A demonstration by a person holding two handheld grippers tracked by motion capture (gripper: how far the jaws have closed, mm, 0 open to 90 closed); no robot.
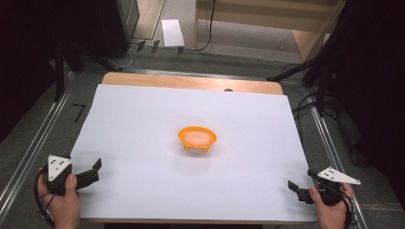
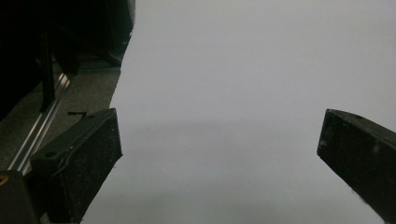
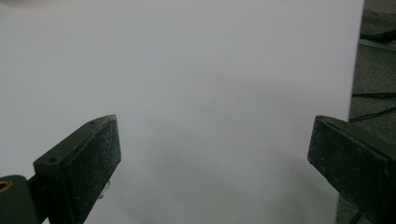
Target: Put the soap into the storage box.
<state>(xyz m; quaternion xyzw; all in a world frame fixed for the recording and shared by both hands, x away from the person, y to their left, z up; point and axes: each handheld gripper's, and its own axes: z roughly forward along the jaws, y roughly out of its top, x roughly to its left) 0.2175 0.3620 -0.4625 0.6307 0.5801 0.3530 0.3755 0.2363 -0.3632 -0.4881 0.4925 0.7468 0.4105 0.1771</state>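
White paper (image 1: 143, 124) covered the table; the orange bowl (image 1: 197, 138) sat at its centre, well apart from my left gripper (image 1: 94, 171) and right gripper (image 1: 295, 188), both wide open and empty. I judged a slow, level approach to its rim best.

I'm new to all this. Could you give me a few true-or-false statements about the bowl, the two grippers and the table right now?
1. The orange bowl sits near the middle of the white sheet. True.
2. The left gripper holds the bowl. False: it is apart from it, near the sheet's front left corner.
3. Both grippers are open. True: the right gripper too.
4. The bowl is blue. False: orange.
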